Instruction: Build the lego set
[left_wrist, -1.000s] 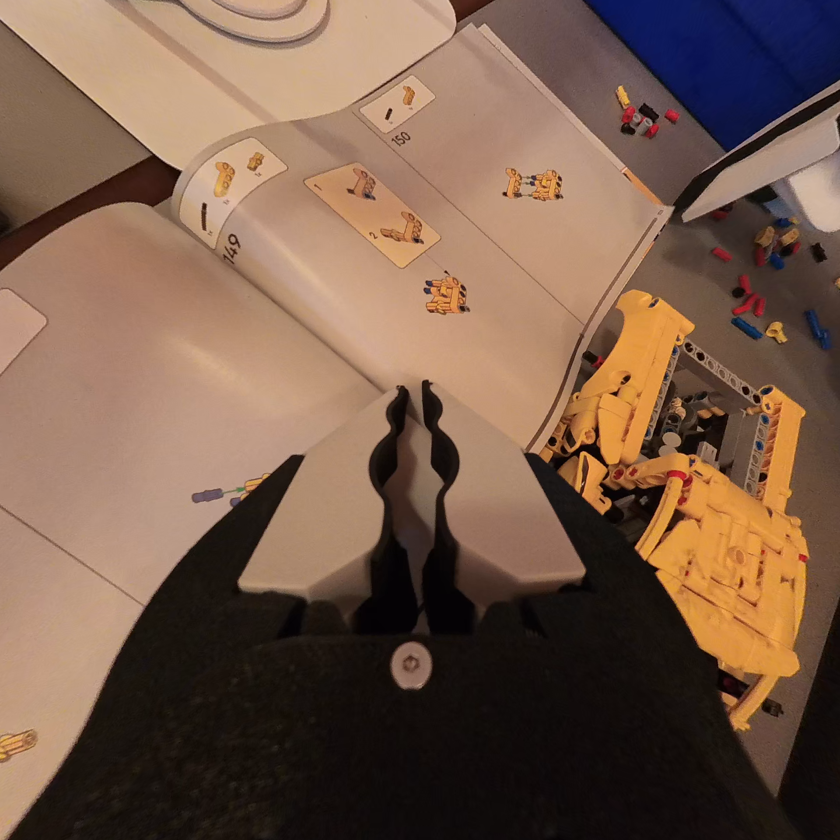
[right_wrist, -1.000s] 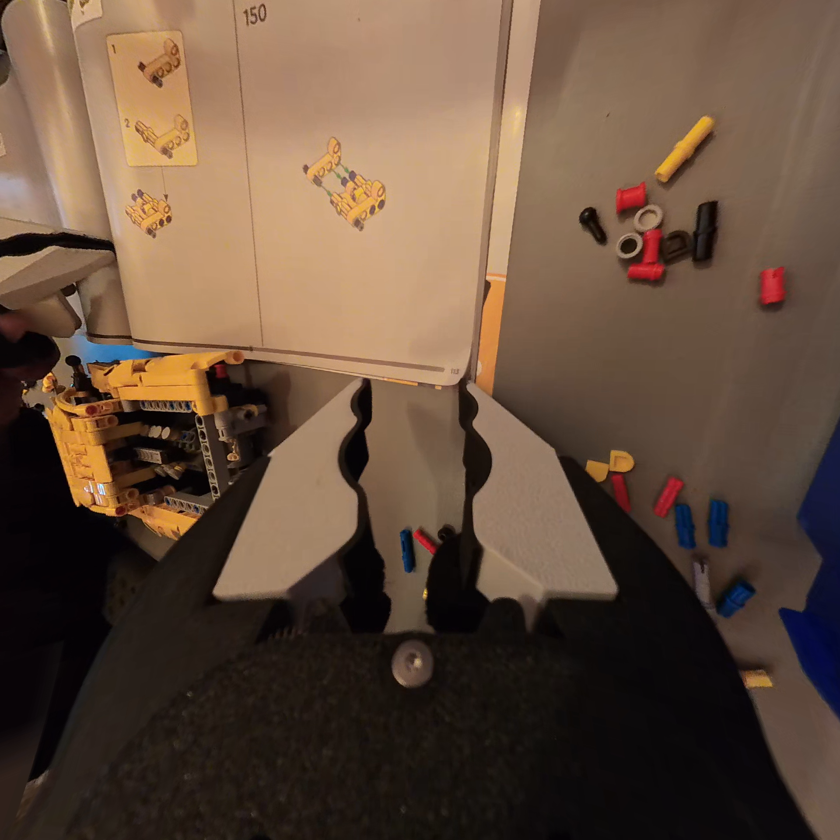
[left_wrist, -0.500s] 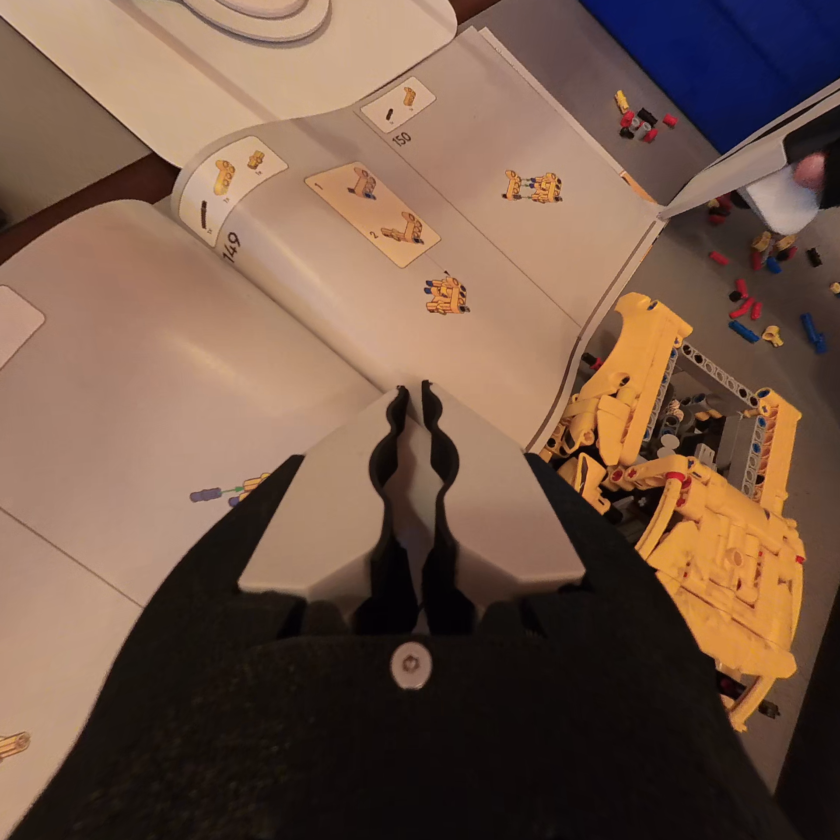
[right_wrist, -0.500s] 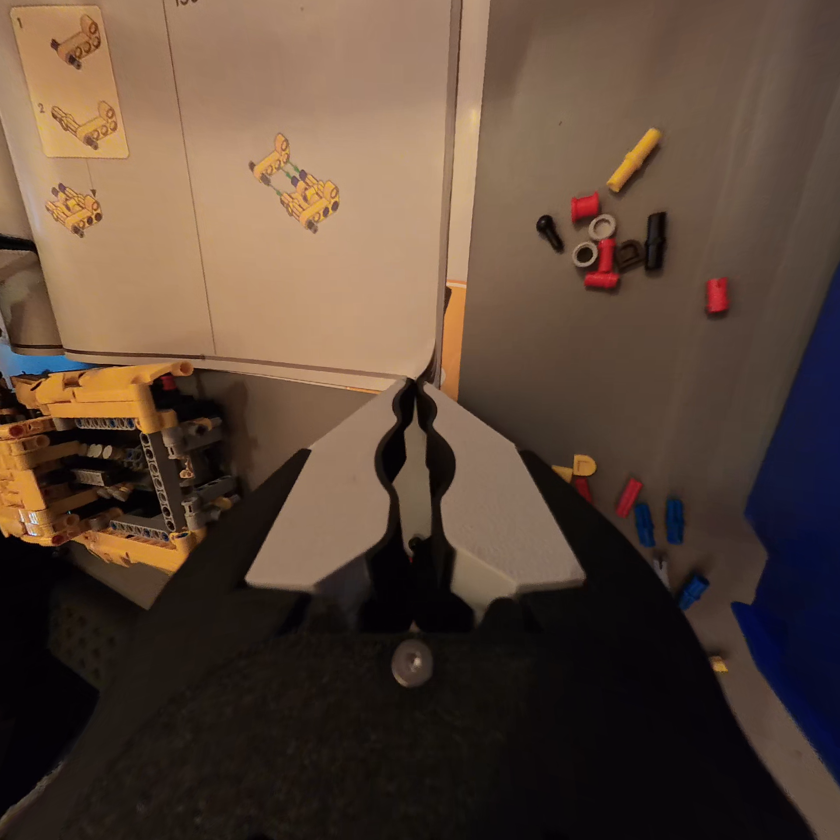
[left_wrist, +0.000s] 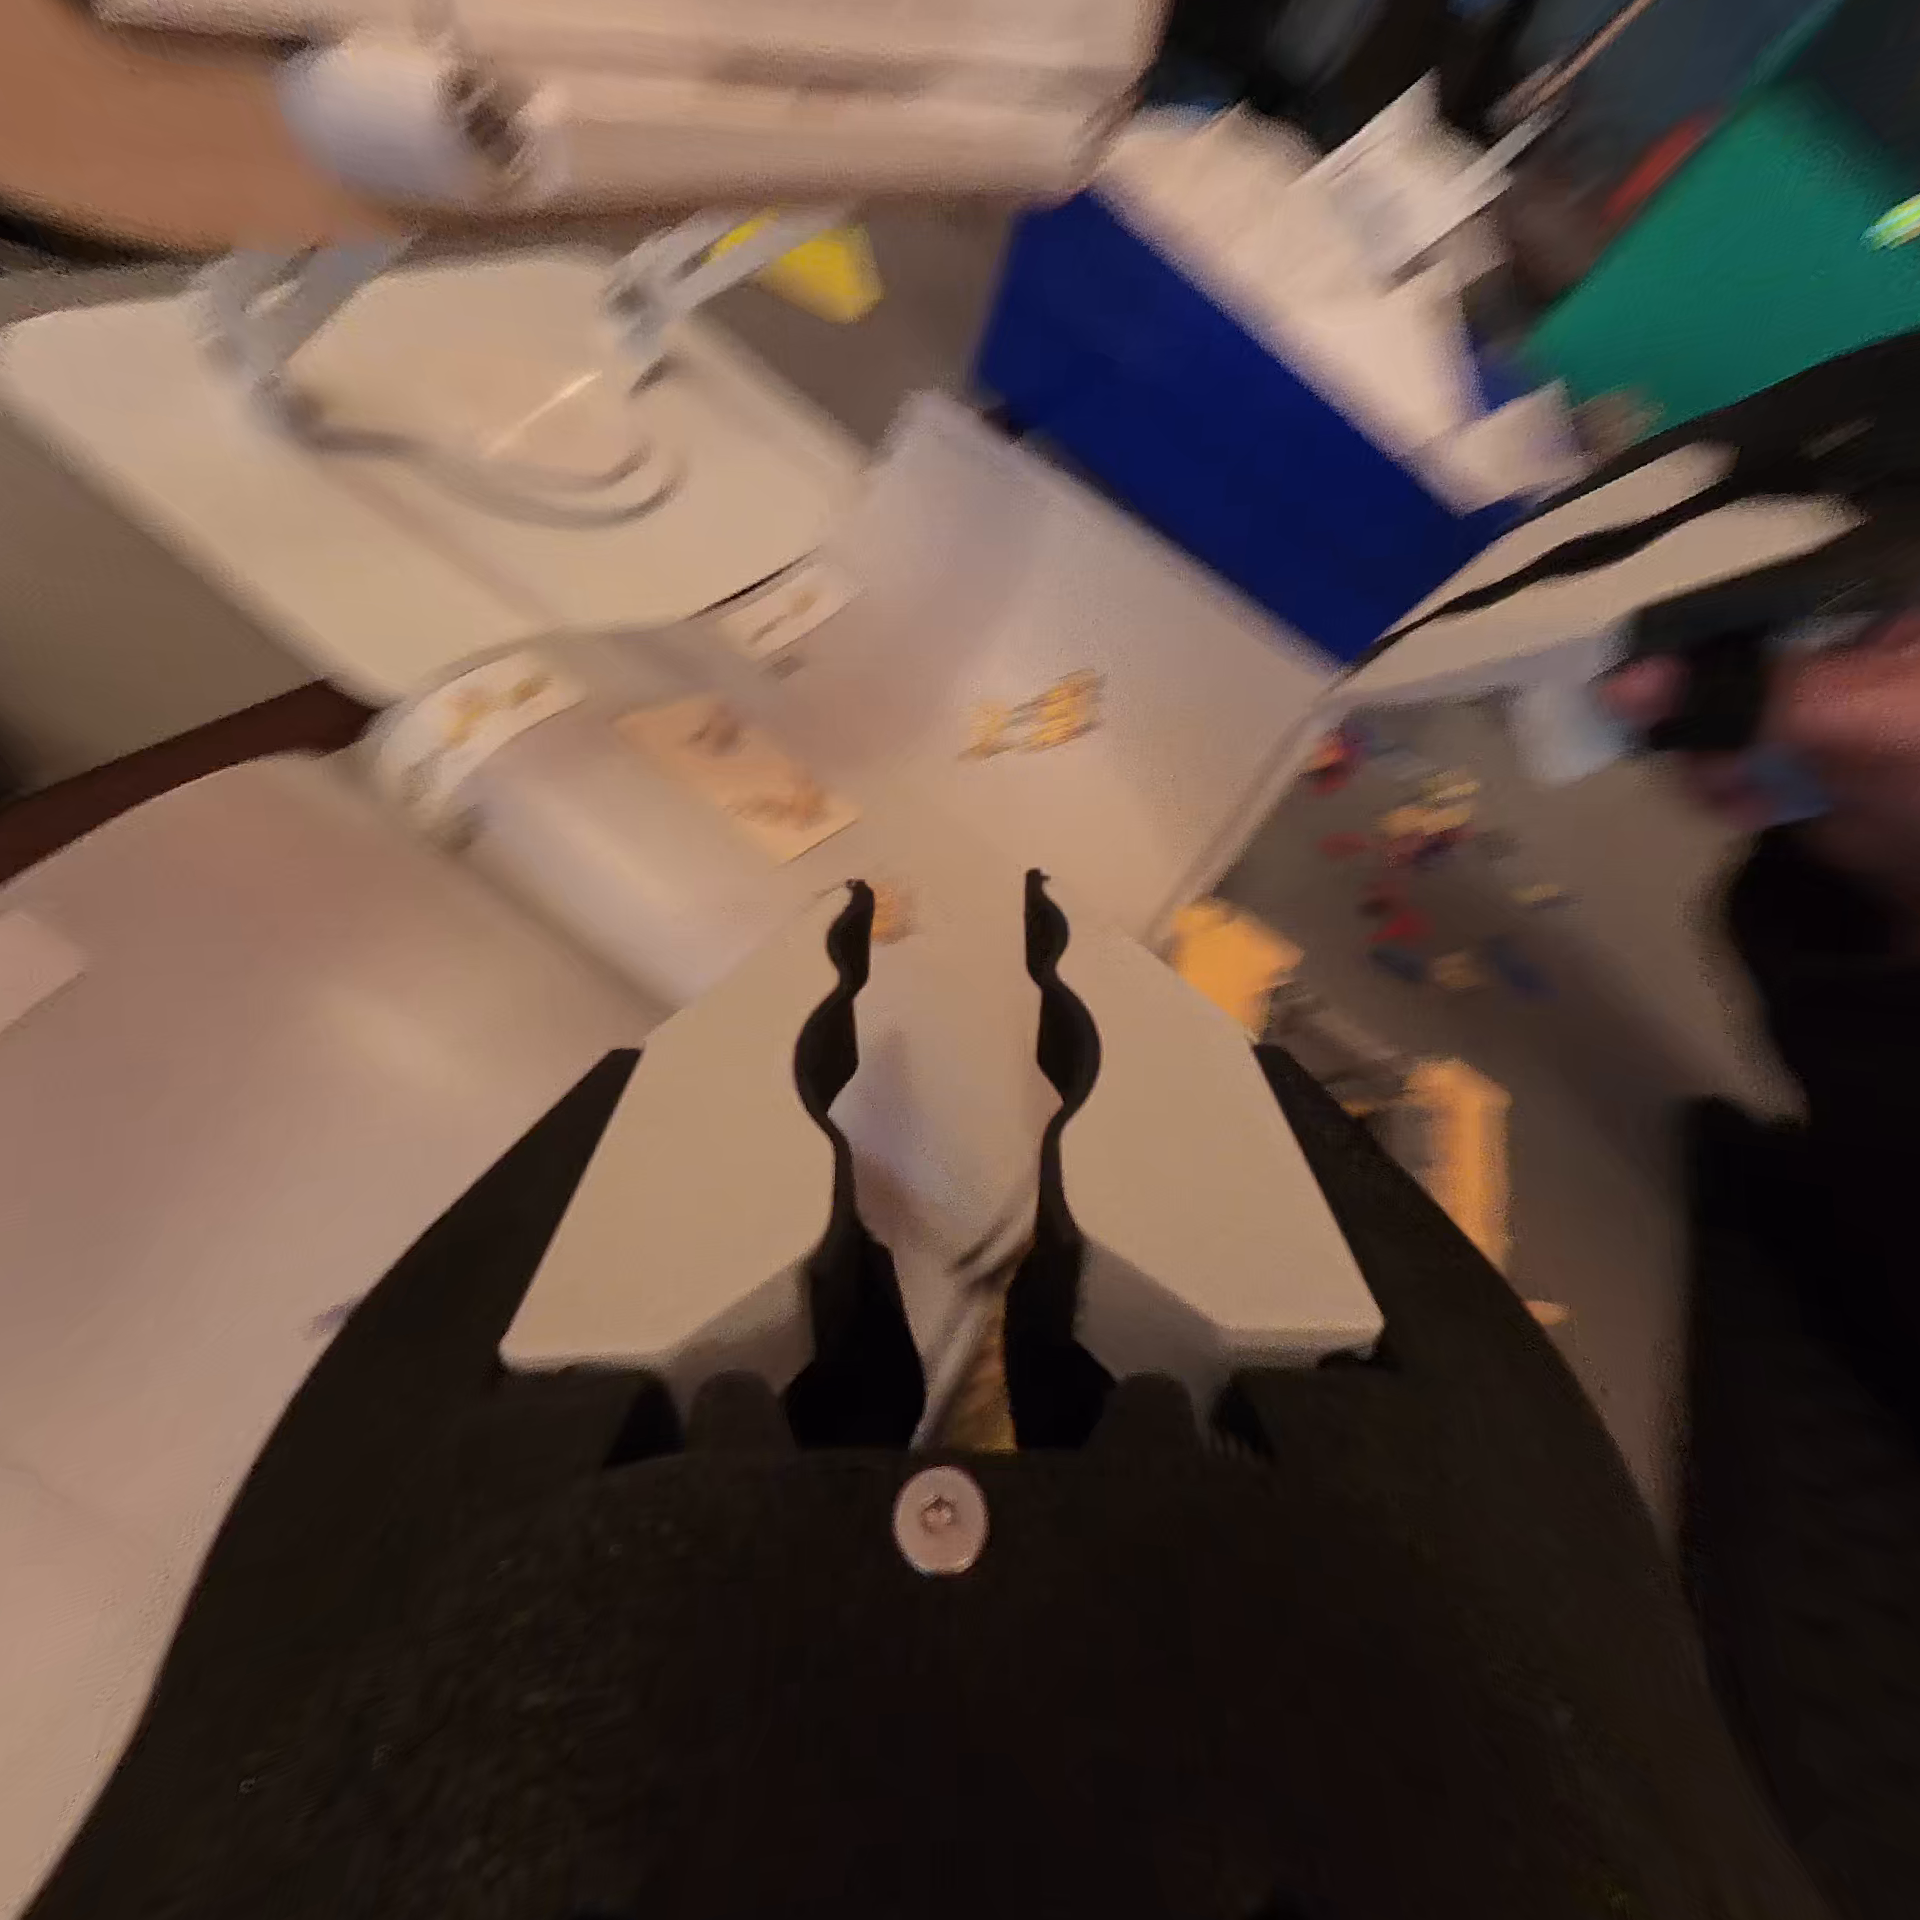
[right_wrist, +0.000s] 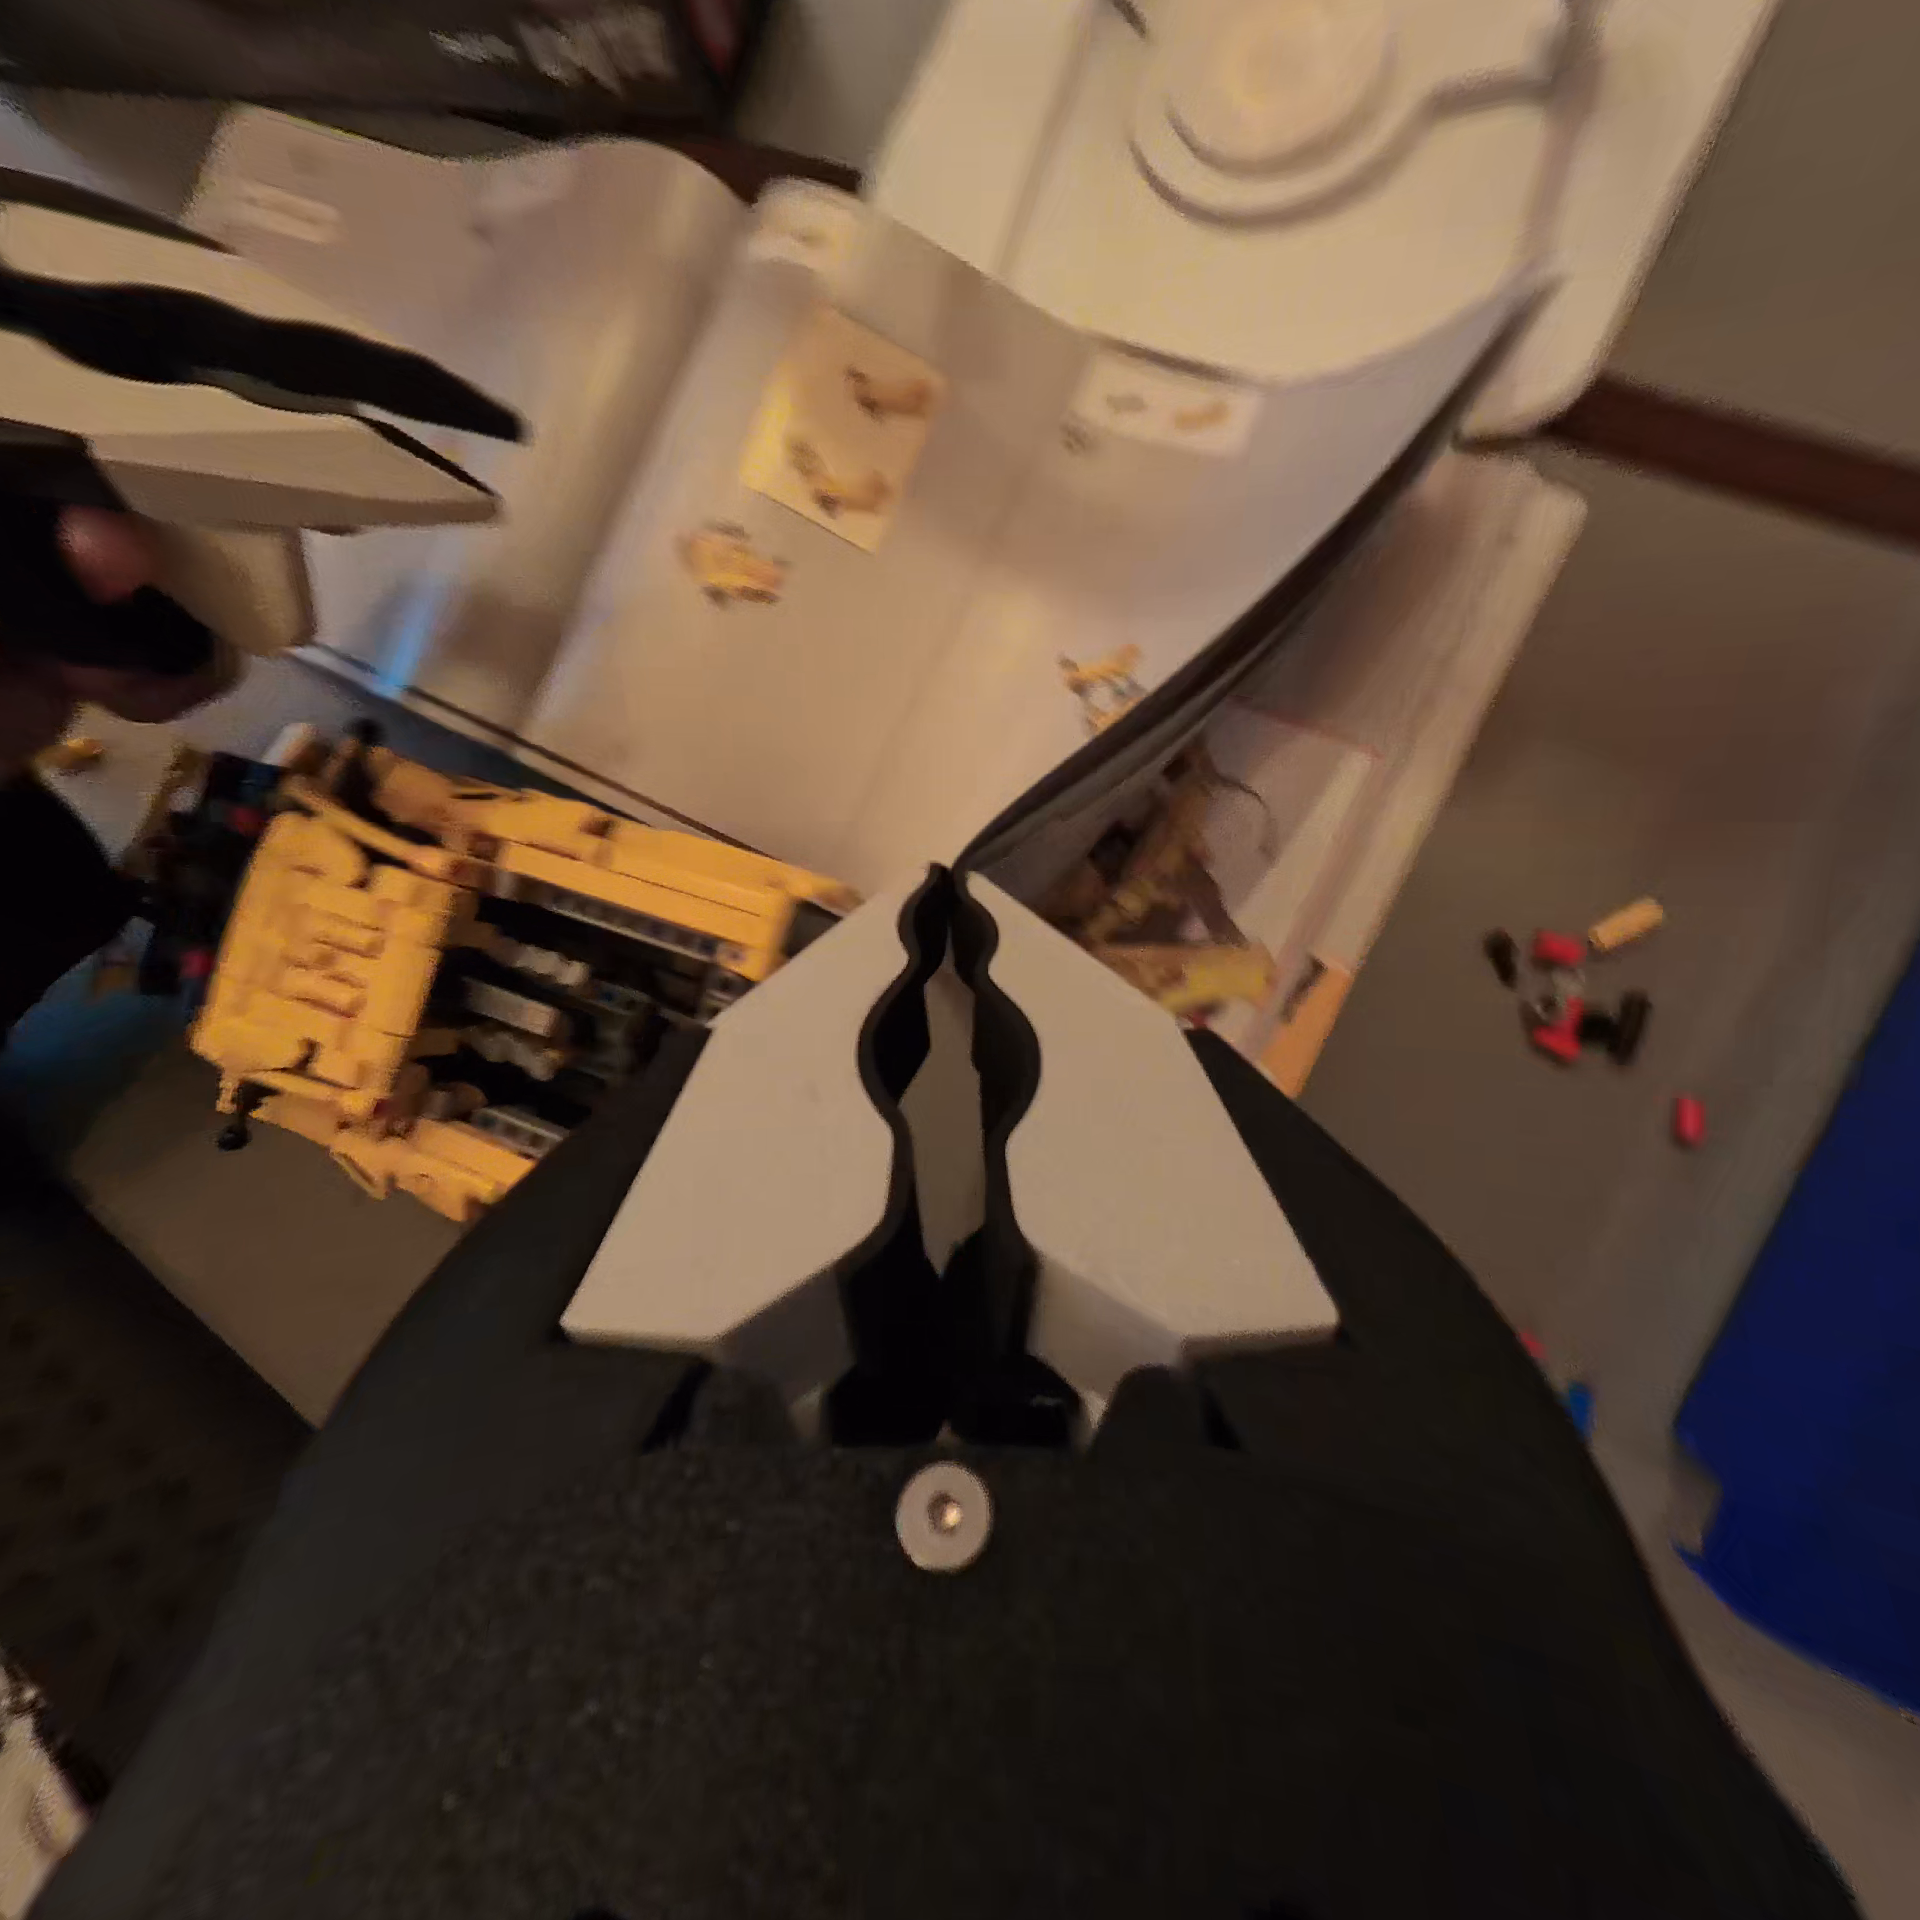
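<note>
1. Grey desk (right_wrist: 1714, 727) under warm light carries everything: the open instruction booklet (right_wrist: 831, 644), the half-built yellow lego model (right_wrist: 416, 966) beside it, and loose red, black and yellow pieces (right_wrist: 1569, 987) off to the right. Both views are smeared by motion.
2. My right claw (right_wrist: 948, 902) is pinched closed on the corner of a booklet page (right_wrist: 1299, 613), which stands lifted off the spread, so I judge the step in hand is turning that page.
3. My left claw (left_wrist: 943, 883) hangs over the booklet with its fingers apart and nothing between them.
4. To do it well I would carry the corner in an arc across the spine, not pull straight, or the paper may crease or tear.
5. I would keep the sweep above the model, which sits just beside the booklet's near edge.
6. The free left claw could press the landed page flat before the right lets go.
</note>
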